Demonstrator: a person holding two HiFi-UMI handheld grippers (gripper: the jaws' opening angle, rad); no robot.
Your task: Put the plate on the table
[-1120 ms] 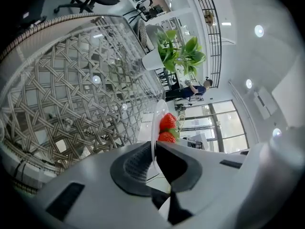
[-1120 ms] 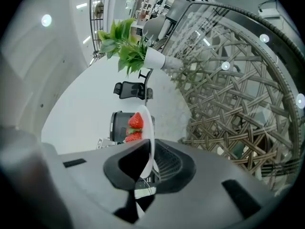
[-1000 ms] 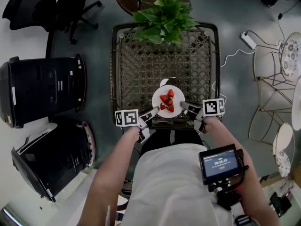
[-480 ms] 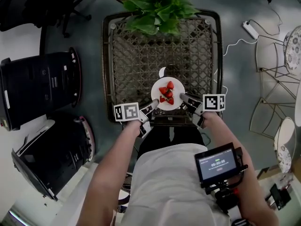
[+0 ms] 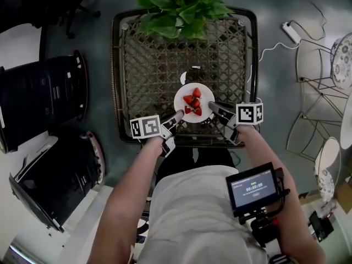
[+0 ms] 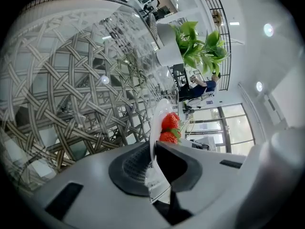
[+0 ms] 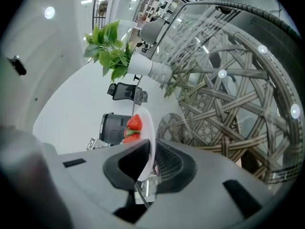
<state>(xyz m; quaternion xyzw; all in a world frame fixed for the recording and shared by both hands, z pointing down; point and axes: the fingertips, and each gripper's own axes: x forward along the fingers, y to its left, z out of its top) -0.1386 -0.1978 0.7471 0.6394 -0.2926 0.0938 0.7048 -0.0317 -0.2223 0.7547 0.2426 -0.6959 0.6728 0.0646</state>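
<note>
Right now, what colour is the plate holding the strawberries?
White. The plate shows best in the head view.

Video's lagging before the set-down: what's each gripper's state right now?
Left gripper: shut on one rim of the round white plate with red strawberries.
Right gripper: shut on the same plate's opposite rim.

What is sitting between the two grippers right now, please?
The plate of strawberries, its rim pinched by the left gripper and right gripper; the head view shows it best.
</note>
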